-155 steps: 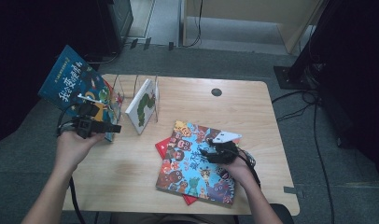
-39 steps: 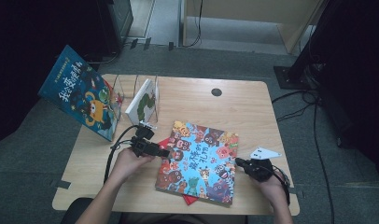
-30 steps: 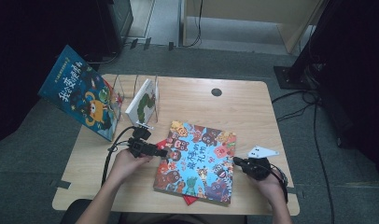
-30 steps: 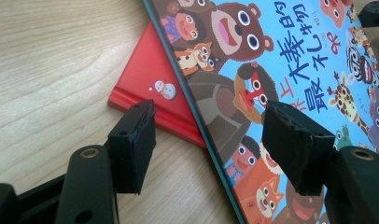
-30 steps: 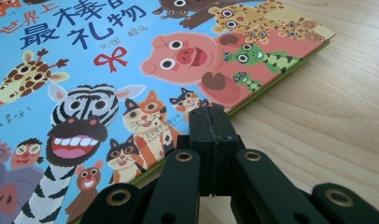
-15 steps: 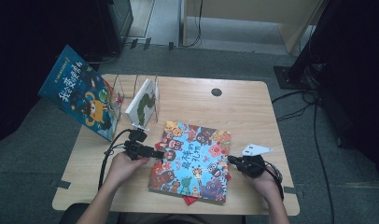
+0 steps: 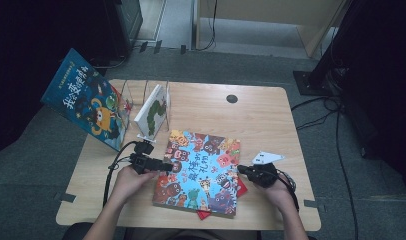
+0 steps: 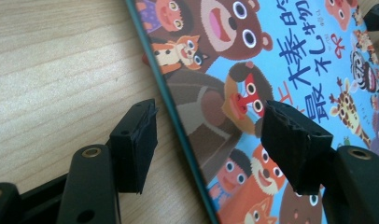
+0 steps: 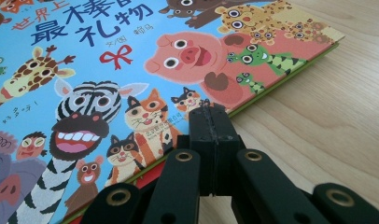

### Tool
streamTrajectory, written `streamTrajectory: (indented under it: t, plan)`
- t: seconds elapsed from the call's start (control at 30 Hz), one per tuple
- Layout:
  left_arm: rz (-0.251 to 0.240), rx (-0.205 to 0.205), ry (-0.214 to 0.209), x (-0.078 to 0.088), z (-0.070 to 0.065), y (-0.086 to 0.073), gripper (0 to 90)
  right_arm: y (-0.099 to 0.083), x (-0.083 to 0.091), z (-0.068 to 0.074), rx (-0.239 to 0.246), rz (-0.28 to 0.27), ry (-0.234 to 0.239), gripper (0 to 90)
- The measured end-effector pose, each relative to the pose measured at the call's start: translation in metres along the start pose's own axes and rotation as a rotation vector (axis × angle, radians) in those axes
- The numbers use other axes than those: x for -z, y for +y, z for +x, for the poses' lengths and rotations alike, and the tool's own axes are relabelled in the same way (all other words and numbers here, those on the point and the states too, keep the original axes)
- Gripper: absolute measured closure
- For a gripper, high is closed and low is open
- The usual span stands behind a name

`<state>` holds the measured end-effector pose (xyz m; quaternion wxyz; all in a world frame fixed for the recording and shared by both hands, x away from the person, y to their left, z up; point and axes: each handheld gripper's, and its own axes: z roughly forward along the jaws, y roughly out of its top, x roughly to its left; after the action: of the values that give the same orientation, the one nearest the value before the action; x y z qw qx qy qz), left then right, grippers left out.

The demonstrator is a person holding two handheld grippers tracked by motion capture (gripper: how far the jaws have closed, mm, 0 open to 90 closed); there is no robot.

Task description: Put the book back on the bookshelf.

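A picture book with cartoon animals on a blue cover (image 7: pixel 201 170) lies flat in the middle of the wooden table (image 7: pixel 261 120), on top of a red book (image 7: pixel 242 188). My left gripper (image 7: pixel 163 165) is at the book's left edge. In the left gripper view the book's (image 8: pixel 281 56) edge runs between the open jaws of this gripper (image 8: pixel 211 114), one over the table (image 8: pixel 52 60), one over the cover; they have just been closing a little. My right gripper (image 7: pixel 243 170) is shut, its tips (image 9: pixel 208 109) against the book's (image 9: pixel 108 60) right edge.
A big blue book (image 7: pixel 86 102) leans off the table's left side against a clear rack (image 7: pixel 136 92). A white book with a green caterpillar (image 7: pixel 152 110) stands in that rack. A round cable hole (image 7: pixel 232 98) is at the back. Bare wood lies at right (image 9: pixel 327 102).
The animal book has slid left and turned squarer to the table, with my shut right gripper moving left at its right edge. My left gripper shifted slightly down-left along the book's left edge.
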<state>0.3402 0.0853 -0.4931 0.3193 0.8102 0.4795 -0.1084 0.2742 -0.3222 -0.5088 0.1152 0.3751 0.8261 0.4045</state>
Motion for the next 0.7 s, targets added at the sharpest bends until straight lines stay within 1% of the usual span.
streamTrajectory:
  t: [0.03, 0.07, 0.1, 0.17, 0.23, 0.3, 0.37, 0.47, 0.53, 0.57, 0.63, 0.67, 0.7]
  plan:
    - [-0.002, -0.009, 0.002, 0.000, 0.000, -0.001, 36.8, 0.001, -0.001, 0.000, 0.001, -0.001, 0.003, 90.0]
    - [-0.006, -0.008, 0.008, 0.000, -0.001, -0.001, 36.3, 0.001, -0.002, 0.001, 0.002, -0.002, 0.007, 90.0]
    - [-0.014, -0.002, 0.008, 0.000, 0.000, -0.002, 35.8, 0.002, -0.003, 0.001, 0.005, -0.002, 0.010, 90.0]
    - [-0.026, 0.013, -0.006, 0.001, 0.002, -0.003, 36.2, 0.002, -0.004, 0.001, 0.004, -0.002, 0.014, 90.0]
    - [-0.037, 0.032, -0.010, 0.003, 0.005, -0.005, 37.5, 0.004, -0.004, 0.002, 0.005, 0.007, 0.016, 90.0]
    - [-0.039, 0.038, -0.011, 0.004, 0.006, -0.005, 37.5, 0.005, -0.006, 0.002, 0.006, 0.008, 0.018, 90.0]
    - [-0.040, 0.047, -0.005, 0.005, 0.007, -0.006, 37.5, 0.007, -0.007, 0.004, 0.009, 0.011, 0.022, 90.0]
    - [-0.043, 0.056, 0.014, 0.006, 0.007, -0.006, 37.8, 0.009, -0.010, 0.005, 0.009, 0.011, 0.028, 90.0]
    - [-0.043, 0.061, 0.034, 0.007, 0.008, -0.006, 41.7, 0.010, -0.011, 0.006, 0.011, 0.012, 0.035, 90.0]
    - [-0.042, 0.063, 0.033, 0.007, 0.008, -0.006, 43.8, 0.010, -0.012, 0.006, 0.008, 0.014, 0.036, 90.0]
    - [-0.036, 0.074, 0.030, 0.008, 0.010, -0.005, 44.6, 0.011, -0.012, 0.007, 0.013, 0.019, 0.036, 90.0]
    - [-0.034, 0.083, 0.027, 0.008, 0.011, -0.004, 46.2, 0.011, -0.012, 0.006, 0.010, 0.020, 0.037, 90.0]
    - [-0.039, 0.102, 0.021, 0.008, 0.012, -0.004, 47.1, 0.011, -0.013, 0.006, 0.000, 0.016, 0.039, 90.0]
